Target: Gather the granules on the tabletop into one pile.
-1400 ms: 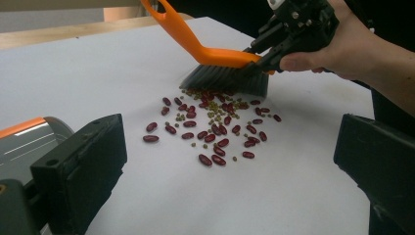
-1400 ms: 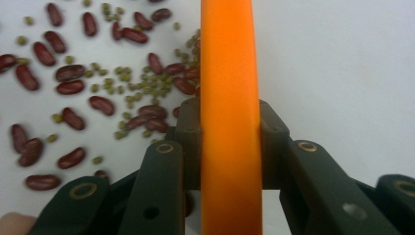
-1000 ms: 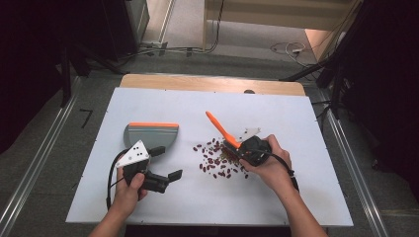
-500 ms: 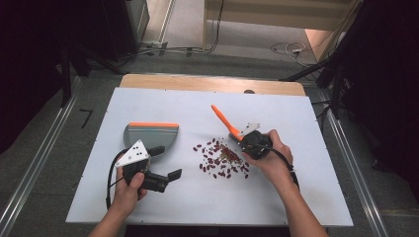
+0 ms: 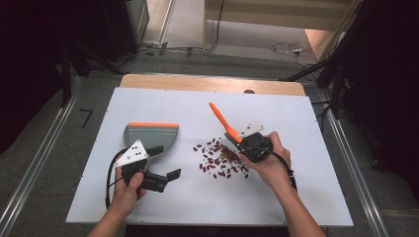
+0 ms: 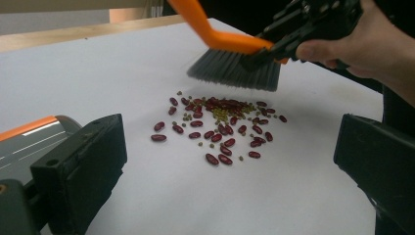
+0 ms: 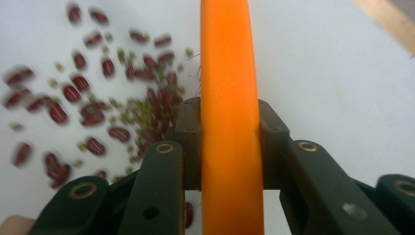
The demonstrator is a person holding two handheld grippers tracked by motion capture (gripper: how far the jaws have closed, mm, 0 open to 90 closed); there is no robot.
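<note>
An orange-handled brush (image 5: 220, 117) with grey bristles (image 6: 235, 72) is clamped at its head in my right gripper (image 5: 248, 144), whose jaws press both sides of the orange handle (image 7: 230, 98). The bristles sit at the far edge of a scatter of red beans and small green beans (image 5: 220, 161) on the white table (image 5: 296, 197). At the left lies a grey dustpan with an orange edge (image 5: 150, 134). Just in front of it my left gripper (image 5: 165, 162) is held open, its jaws wide apart and aimed at the beans (image 6: 220, 128), with nothing between them.
Beyond the white tabletop runs a wooden strip (image 5: 212, 83). Dark frames and cables stand on the floor around the table. A cable (image 5: 109, 180) trails from the left gripper.
The right hand has carried the brush slightly toward the far side of the table, and the handle tip now points a bit further away. The left hand and dustpan have stayed put.
</note>
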